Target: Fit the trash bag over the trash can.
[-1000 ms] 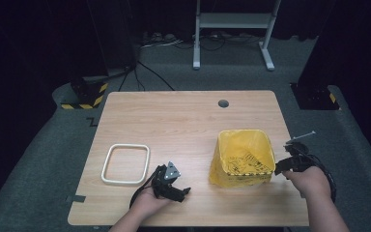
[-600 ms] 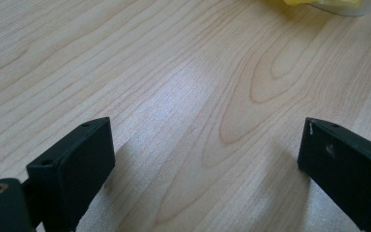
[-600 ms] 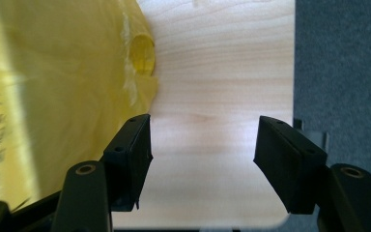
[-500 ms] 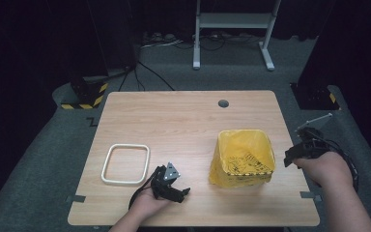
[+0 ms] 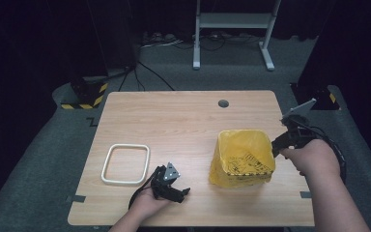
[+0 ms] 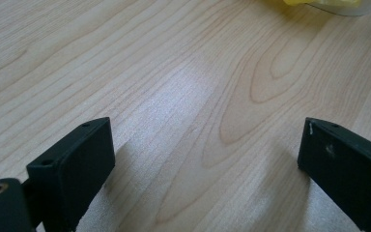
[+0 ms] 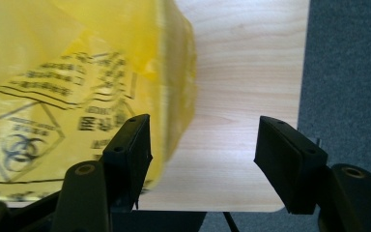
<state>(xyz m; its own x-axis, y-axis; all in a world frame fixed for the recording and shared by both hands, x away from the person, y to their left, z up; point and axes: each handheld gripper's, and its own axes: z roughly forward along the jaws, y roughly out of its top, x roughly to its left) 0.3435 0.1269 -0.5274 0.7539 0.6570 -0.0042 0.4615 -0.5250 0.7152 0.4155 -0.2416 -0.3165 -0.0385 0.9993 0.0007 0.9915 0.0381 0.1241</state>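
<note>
Near the table's (image 5: 183, 116) right front edge sits the yellow biohazard bag (image 5: 241, 157) (mouth open upward). Just right of it hangs the right gripper (image 7: 200, 154), jaws parted, holding nothing. Left gripper (image 6: 207, 159) rests wide open on bare wood.

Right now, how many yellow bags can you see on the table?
1. The yellow bag lines a bin standing near the table's right edge, beside the right gripper. Nothing shows whether more bags are tucked inside it.
</note>
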